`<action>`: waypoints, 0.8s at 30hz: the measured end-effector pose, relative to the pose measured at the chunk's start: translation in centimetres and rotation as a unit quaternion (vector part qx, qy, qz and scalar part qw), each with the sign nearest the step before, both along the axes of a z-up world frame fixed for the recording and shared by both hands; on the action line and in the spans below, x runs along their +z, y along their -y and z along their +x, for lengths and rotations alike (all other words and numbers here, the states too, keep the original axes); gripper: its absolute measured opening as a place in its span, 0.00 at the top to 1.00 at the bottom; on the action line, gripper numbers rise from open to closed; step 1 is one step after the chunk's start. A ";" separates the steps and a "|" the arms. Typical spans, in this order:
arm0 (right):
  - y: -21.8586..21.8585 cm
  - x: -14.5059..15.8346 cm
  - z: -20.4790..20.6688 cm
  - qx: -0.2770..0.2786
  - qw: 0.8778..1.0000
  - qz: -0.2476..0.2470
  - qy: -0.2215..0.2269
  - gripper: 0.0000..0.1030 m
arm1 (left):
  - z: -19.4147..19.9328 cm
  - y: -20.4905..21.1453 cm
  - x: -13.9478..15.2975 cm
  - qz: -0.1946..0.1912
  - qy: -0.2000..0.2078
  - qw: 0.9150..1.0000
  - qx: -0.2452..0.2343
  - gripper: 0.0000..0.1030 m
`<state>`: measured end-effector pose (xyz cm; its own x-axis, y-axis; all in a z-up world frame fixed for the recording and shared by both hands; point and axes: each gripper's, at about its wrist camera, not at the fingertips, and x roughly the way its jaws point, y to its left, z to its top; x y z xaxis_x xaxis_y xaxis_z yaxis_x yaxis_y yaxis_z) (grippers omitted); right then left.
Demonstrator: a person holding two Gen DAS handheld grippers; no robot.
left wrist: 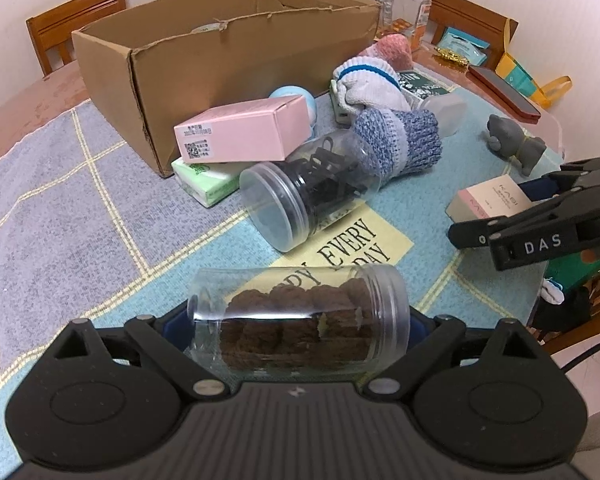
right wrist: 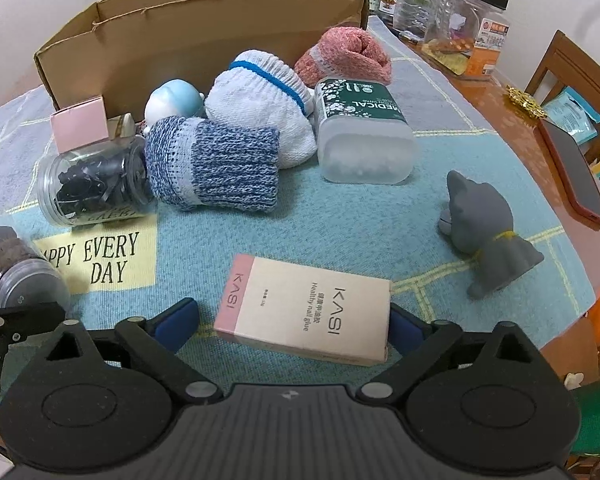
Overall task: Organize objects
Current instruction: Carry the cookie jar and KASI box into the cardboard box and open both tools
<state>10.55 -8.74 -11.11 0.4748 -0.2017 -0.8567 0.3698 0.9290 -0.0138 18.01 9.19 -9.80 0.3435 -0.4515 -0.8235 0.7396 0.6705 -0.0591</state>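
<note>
A clear jar of brown cookies (left wrist: pixel 296 312) lies crosswise between my left gripper's (left wrist: pixel 298 322) blue pads; both pads meet its ends, so the gripper is shut on it. The jar also shows at the left edge of the right wrist view (right wrist: pixel 20 272). My right gripper (right wrist: pixel 292 322) straddles a beige and pink KASI box (right wrist: pixel 304 308) lying flat on the blue cloth. Its right pad touches the box's edge, while a gap remains at the left pad, so it stands open. An open cardboard box (left wrist: pixel 220 60) stands at the back.
In front of the cardboard box lie a jar of black clips (left wrist: pixel 312 192), a pink carton (left wrist: pixel 244 132), a green tissue pack (left wrist: pixel 204 180), rolled socks (right wrist: pixel 212 160) and a cotton swab tub (right wrist: pixel 360 132). A grey cat figure (right wrist: pixel 488 232) and a red phone (right wrist: pixel 572 172) sit right.
</note>
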 end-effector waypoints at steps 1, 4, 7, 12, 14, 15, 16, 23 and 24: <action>0.0 0.1 0.0 0.000 1.000 0.000 0.001 0.09 | 0.0 0.0 0.0 0.001 -0.001 1.000 0.001 0.09; 0.1 0.3 0.1 -0.001 1.000 -0.002 -0.001 0.15 | 0.2 0.1 0.1 0.001 -0.006 1.000 0.003 0.10; 0.2 0.5 0.2 0.004 1.000 0.000 -0.005 0.18 | 0.4 0.1 0.1 0.001 -0.009 1.000 0.000 0.10; 0.5 0.8 0.4 0.015 1.000 0.011 -0.013 0.18 | 0.8 -0.2 0.7 -0.006 -0.021 1.000 0.009 0.11; 0.7 1.3 0.4 0.020 0.999 0.021 -0.014 0.18 | 0.9 -0.3 1.3 -0.006 -0.018 1.000 0.011 0.11; 0.8 1.7 0.5 0.025 0.999 0.024 -0.013 0.18 | 1.0 -0.3 1.7 -0.006 -0.016 1.000 0.013 0.11; 0.9 2.1 0.5 0.031 0.999 0.027 -0.012 0.18 | 1.0 -0.3 2.1 -0.007 -0.015 1.000 0.016 0.11; 2.4 5.5 1.9 0.089 0.996 0.032 -0.002 0.18 | 1.8 0.2 5.6 -0.026 -0.014 0.998 0.054 0.11; 2.6 5.8 2.2 0.097 0.995 0.034 -0.002 0.18 | 1.9 0.4 6.1 -0.024 -0.009 0.998 0.063 0.11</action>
